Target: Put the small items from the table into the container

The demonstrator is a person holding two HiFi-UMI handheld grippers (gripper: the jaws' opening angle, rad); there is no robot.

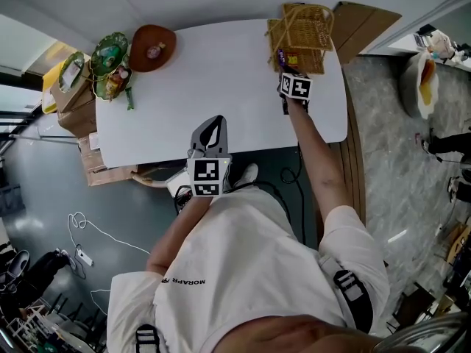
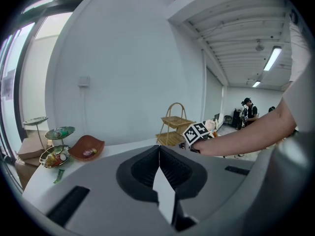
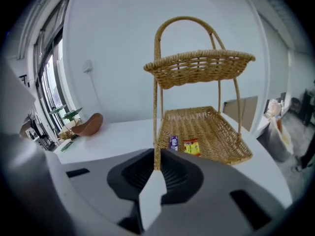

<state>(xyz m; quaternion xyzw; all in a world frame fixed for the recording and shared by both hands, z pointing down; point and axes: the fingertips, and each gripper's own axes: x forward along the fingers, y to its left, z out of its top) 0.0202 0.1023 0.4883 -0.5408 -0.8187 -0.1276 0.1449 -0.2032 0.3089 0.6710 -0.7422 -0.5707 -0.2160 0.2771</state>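
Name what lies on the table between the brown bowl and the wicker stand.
Nothing: the white table is bare between the brown bowl and the wicker stand, as the head view shows. The right gripper view agrees.

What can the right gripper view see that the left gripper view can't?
Only the right gripper view: a purple packet and a yellow packet lying in the lower tray of the wicker basket. Only the left gripper view: the right gripper with its marker cube, the person's forearm behind it, and people standing far back in the room. Both: the wicker basket with its two tiers, the brown bowl and the white table.
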